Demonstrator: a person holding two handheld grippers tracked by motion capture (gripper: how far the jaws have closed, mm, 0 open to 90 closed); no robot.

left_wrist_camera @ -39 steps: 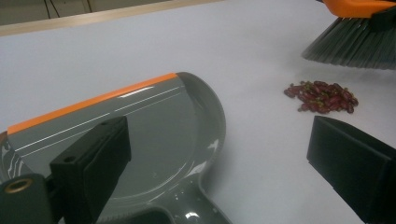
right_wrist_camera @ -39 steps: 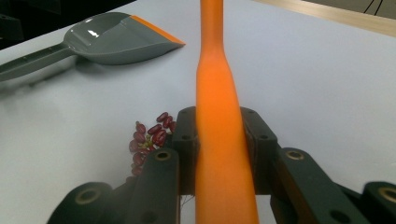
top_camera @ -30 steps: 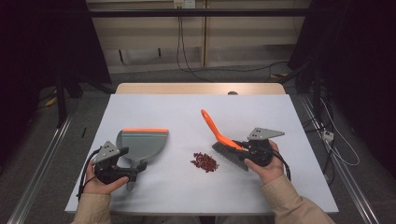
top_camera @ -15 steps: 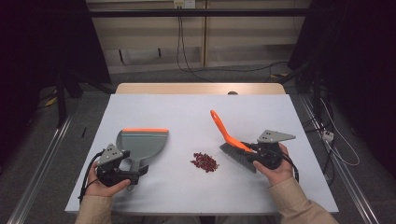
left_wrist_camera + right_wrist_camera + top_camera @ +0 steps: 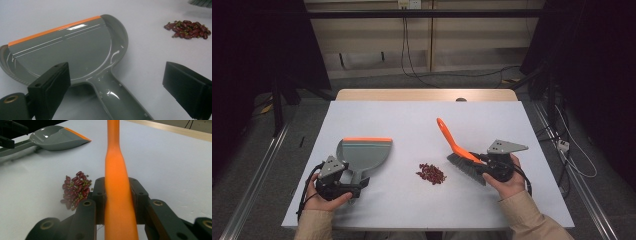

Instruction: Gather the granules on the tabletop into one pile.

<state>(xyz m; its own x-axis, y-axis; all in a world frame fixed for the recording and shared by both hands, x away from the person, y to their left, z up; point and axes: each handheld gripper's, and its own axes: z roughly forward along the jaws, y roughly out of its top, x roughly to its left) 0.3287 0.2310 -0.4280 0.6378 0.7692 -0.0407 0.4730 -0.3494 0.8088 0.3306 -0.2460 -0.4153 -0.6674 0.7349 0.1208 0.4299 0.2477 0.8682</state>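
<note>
the sweep is set up but not started, as i read it: the little heap of red beans [image 5: 431, 173] sits untouched on the white table [image 5: 422, 120], mid-table between the two tools, and the pan is empty.

right gripper [image 5: 486, 164] is clenched on the brush [image 5: 460, 155]; in the right gripper view its black jaws pinch the orange handle [image 5: 117, 192] from both sides. the handle slants up and away, the dark bristles hang just beside the heap on its right, seemingly not touching it.

left gripper [image 5: 120, 85] is released: its jaws stand wide apart on either side of the dustpan [image 5: 362, 154] handle, pads not pressing. so that grab is left to do, then the turning of the pan towards the beans, then the sweep itself.

textures now: the pan is glossy grey plastic, a rounded scoop with shallow ridges and a soft-looking orange lip [image 5: 53, 30] on its far edge. the beans are small, oblong, dark red, with a few greenish specks mixed in. the table is matte and smooth.
</note>
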